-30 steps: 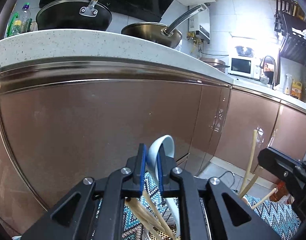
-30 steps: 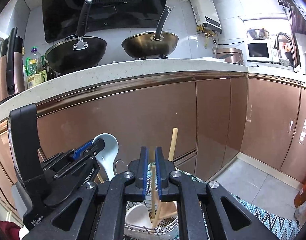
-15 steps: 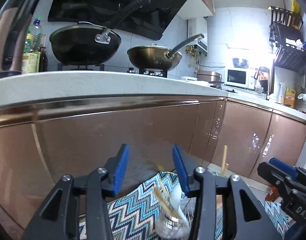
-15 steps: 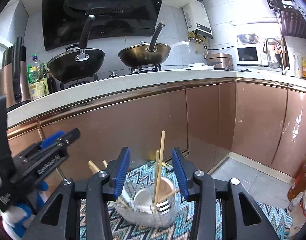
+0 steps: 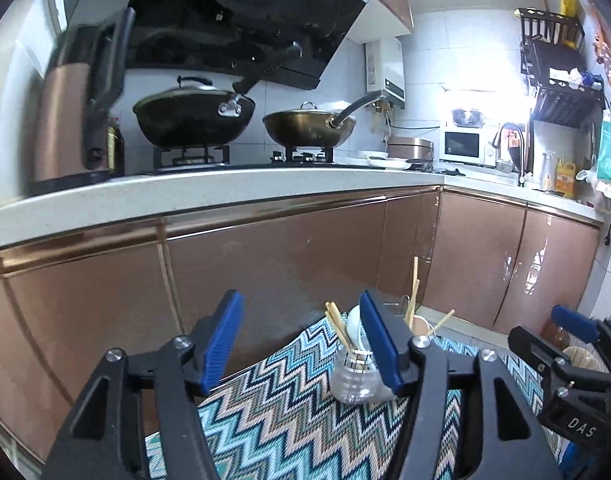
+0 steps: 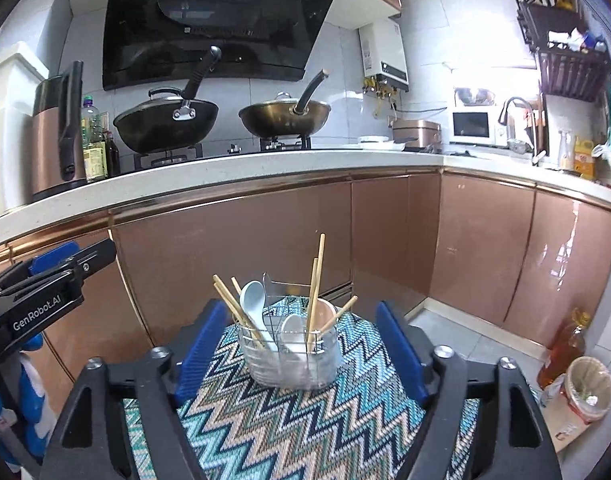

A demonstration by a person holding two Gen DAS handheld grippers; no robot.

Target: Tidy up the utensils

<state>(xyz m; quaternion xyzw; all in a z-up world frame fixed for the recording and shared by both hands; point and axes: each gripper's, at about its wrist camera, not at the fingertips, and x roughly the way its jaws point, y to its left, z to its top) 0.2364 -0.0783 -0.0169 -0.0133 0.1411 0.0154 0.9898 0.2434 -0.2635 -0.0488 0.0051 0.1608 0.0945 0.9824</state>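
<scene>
Right gripper (image 6: 301,344), jaws spread wide and empty, having just been opening; nothing lies between the blue pads; utensil holder (image 6: 291,356) stands directly ahead of it, on the line between the two fingers, resting on the zigzag-patterned cloth (image 6: 289,420). Left gripper (image 5: 301,340), likewise wide and empty, jaws also just opened; from its view the holder (image 5: 353,376) sits ahead and toward its right finger, partly hidden behind that finger. Contents of the holder: a pale blue spoon (image 6: 254,300) and a white spoon (image 6: 293,330), bowls upward; wooden chopsticks (image 6: 315,292) standing near upright, long axes roughly vertical; a second pair (image 6: 231,306) leaning left; one stick (image 6: 339,314) slanting out to the right. Judgement: the utensils appear sorted into the holder, neither gripper touching it; the right gripper is the better aligned for any further reach, straight forward and slightly down; kitchen cabinets (image 6: 241,256) form the background.
</scene>
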